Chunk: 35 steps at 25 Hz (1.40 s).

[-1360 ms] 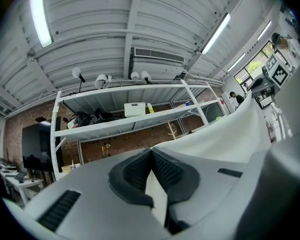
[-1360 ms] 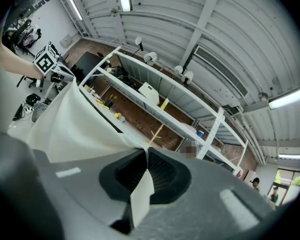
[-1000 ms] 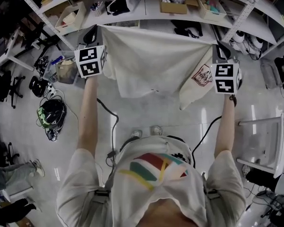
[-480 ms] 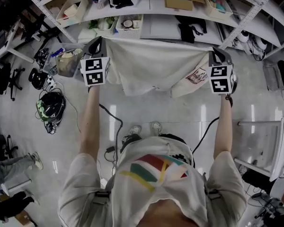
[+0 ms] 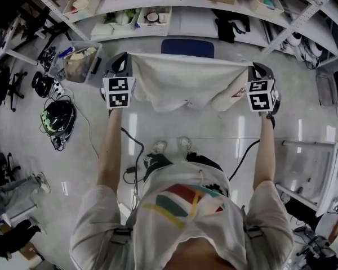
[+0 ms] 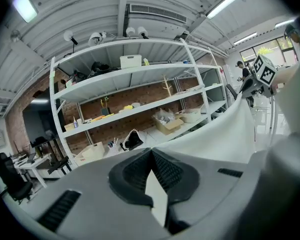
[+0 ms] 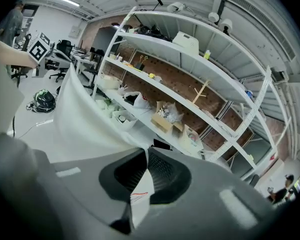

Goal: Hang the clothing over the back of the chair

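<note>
2 upper corners of the clothing (image 5: 183,83) are pinched, 1 in the left gripper (image 5: 123,65), 1 in the right gripper (image 5: 259,71); it hangs spread between them. Blue chair (image 5: 187,47) just beyond, shelf (image 5: 186,22) behind. Cloth off-white, small print (image 5: 235,93) near right corner. White basket (image 5: 153,20) on shelf holds round items.

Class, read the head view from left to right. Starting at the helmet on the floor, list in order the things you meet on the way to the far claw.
black helmet → left claw → white garment, stretched between both claws → right claw
</note>
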Tool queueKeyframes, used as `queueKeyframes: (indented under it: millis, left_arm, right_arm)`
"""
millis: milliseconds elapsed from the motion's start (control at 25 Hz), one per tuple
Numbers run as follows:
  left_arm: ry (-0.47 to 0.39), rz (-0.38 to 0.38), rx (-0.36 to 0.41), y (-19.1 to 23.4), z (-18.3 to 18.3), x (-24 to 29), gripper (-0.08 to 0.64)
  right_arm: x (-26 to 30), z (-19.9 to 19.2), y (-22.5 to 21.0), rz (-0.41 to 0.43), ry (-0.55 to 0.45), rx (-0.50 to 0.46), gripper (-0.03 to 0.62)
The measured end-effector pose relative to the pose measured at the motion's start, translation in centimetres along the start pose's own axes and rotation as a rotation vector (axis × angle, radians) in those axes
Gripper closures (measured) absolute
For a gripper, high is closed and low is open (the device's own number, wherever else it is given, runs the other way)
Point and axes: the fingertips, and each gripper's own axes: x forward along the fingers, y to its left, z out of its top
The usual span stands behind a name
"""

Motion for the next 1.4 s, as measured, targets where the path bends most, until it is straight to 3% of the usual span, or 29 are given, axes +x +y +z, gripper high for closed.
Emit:
queueKeyframes:
  millis: [560, 720, 1080, 1400]
  left_arm:
    - [0.164, -0.025, -0.038, -1.7, -8.5, 1.0, 0.546]
    - [0.211, -0.036, -0.018, -2.2, -10.6, 1.1, 0.546]
    - [0.293, -0.079, -0.016, -3.8, -14.2, 1.5, 0.546]
    - [0.345, -0.113, -0.008, -5.0, -16.6, 1.1, 0.546]
  right_arm:
    - [3.7, -5.0, 5.0, 0.104, 0.125, -0.051, 0.583]
    - [4.3, -6.3, 6.3, 0.129, 0.154, -0.060, 0.584]
    - [5.0, -9.8, 8.6, 0.155, 0.230, -0.075, 0.583]
    - [5.3, -12.4, 10.3, 0.169, 0.266, -0.032, 0.583]
